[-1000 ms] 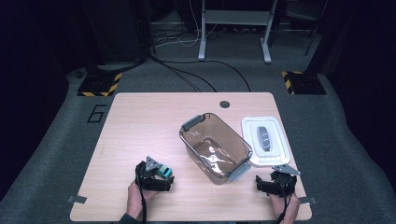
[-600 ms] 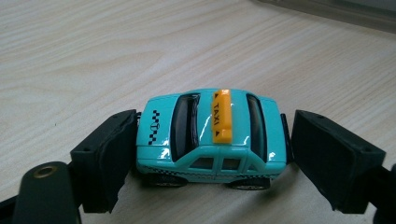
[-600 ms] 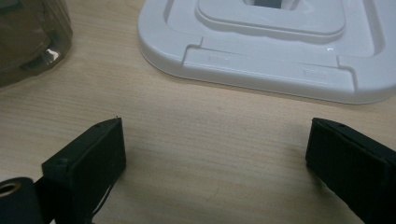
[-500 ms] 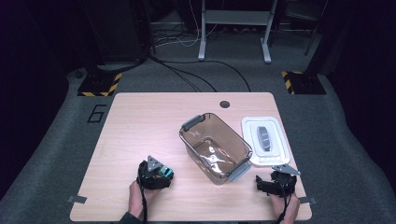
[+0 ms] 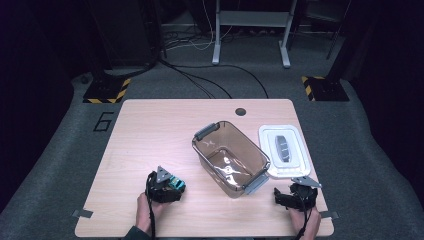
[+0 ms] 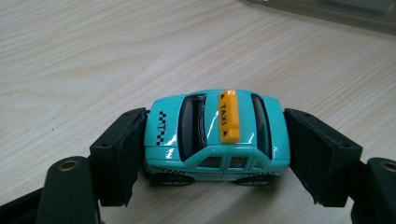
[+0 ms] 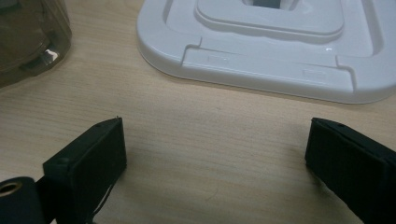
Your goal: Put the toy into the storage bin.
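A teal toy taxi [image 6: 215, 135] with an orange roof sign stands on its wheels on the wooden table [image 5: 150, 135]. My left gripper [image 6: 217, 140] is shut on it, one pad against each end of the car; its jaws have just been closing around the taxi. In the high view the left gripper [image 5: 164, 187] and the taxi [image 5: 176, 184] sit near the table's front left. My right gripper [image 7: 217, 140] rests open on the table at the front right [image 5: 294, 192], with bare wood between its jaws, just short of the white lid [image 7: 266, 60].
A clear brown tub [image 5: 200, 150] with grey handles stands empty at mid-table, and its corner [image 7: 28, 37] appears in the right gripper view. The white lid [image 5: 267, 137] lies flat to its right. A cable hole [image 5: 240, 111] sits near the far edge.
The left gripper's jaws have closed in on the teal taxi. Both hands have stayed where they were.
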The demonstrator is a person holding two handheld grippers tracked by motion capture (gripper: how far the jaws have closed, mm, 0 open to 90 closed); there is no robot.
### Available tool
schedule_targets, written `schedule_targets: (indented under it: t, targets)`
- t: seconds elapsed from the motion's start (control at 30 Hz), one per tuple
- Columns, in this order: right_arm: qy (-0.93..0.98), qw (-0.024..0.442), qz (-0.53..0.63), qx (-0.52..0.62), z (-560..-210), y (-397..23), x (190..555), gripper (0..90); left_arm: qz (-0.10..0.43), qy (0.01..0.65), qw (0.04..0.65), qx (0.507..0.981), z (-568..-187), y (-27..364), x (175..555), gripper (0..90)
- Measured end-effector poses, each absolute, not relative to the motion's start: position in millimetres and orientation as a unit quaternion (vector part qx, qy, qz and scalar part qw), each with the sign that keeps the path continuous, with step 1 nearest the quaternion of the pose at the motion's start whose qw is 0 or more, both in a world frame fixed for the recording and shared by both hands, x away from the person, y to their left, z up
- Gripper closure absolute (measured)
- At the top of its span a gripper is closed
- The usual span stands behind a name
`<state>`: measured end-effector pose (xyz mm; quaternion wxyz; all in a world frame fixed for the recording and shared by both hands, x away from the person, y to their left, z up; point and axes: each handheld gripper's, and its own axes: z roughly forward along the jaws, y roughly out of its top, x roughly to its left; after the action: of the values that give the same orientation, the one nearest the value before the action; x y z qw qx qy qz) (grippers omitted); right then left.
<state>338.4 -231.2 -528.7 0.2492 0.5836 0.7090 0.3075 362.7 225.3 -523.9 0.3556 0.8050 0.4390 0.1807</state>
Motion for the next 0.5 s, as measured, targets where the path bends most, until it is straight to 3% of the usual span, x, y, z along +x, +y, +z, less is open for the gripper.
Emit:
schedule_targets:
  t: [0.5]
  targets:
    - [0.709, 0.250, 0.307, 0.584, -529, -232, 339, 4.3, 0.167, 0.420, 0.361, 0.816, -505, 228, 364, 24.6]
